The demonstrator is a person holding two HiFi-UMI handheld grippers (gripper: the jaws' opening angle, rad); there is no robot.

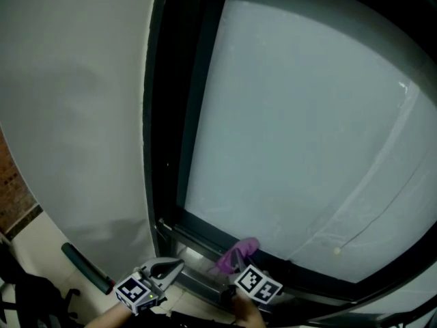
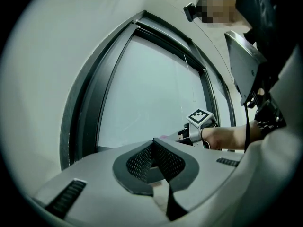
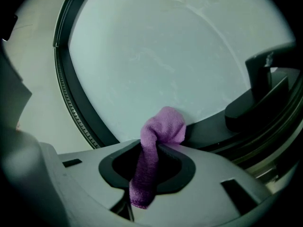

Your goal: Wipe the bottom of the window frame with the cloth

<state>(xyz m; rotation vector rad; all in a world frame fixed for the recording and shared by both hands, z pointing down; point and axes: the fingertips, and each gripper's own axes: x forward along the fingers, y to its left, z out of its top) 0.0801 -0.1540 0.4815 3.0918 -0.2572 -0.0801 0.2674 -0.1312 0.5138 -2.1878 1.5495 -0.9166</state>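
— What stood furthest left?

— A pale wall; low beside it ran a strip of brick; a dark rod lay slantwise near the foot of the wall.

— And the left tongs?

— The left tongs hung near the lower left corner of the window frame; in the left gripper view their jaws met at the tips with nothing between them; I could not tell whether they touched the frame.

— How did the frame run?

— Dark; one upright rose at the left, and the bottom rail went off rightward under the glass, which was pale and clouded.

— Where was the cloth?

— The cloth was purple and bunched; it sat on the bottom rail, a little right of that corner, with its head against the lower edge of the glass; in the right gripper view a tail of it trailed back between the jaws toward the camera.

— So the right tongs had it?

— Yes; the right tongs were clamped on the cloth, jaws pinching its narrow middle; they pointed up at the rail from just below it; a hand showed behind their marker cube in the left gripper view.

— How far apart were the two?

— Near each other along the rail, left tongs just left of the cloth; apart, not touching.
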